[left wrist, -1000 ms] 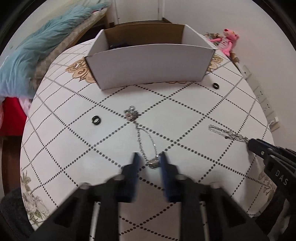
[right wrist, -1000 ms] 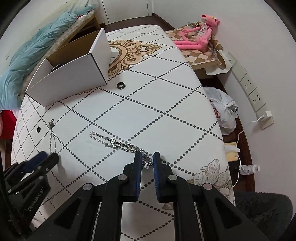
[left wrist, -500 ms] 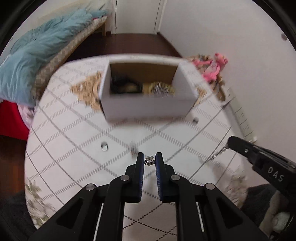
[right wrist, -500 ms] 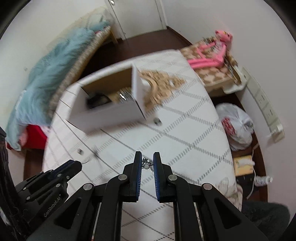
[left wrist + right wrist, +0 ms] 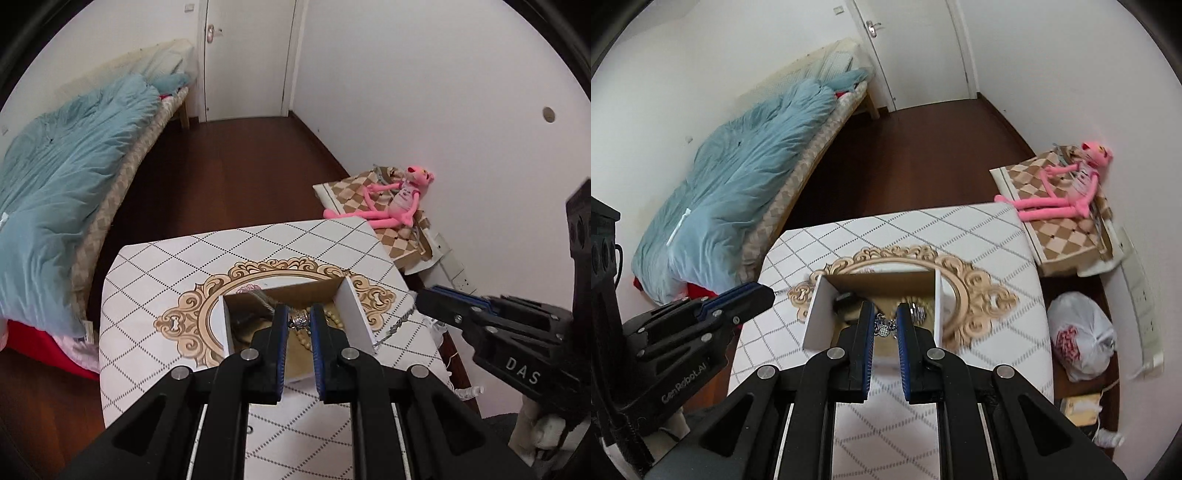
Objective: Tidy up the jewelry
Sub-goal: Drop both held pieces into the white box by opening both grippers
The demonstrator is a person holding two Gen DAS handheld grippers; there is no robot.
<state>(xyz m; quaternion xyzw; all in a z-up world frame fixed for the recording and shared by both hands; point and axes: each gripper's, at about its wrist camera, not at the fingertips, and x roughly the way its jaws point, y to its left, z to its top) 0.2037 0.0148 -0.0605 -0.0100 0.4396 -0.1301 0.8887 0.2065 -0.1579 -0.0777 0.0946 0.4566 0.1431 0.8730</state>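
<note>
Silver chain (image 5: pixel 300 322) half-hidden between left gripper (image 5: pixel 299 325) fingers (image 5: pixel 279 332)

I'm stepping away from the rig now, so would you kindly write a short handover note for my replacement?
Left gripper: jaws shut on a silver necklace, held above the open box.
Right gripper: jaws shut on a silver chain, also over the box.
Done: both pieces lifted; beads already lie inside.
Left: release both into the box, then check the table for strays.

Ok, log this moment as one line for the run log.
left gripper: shut on necklace | right gripper: shut on chain | both over open box
</note>
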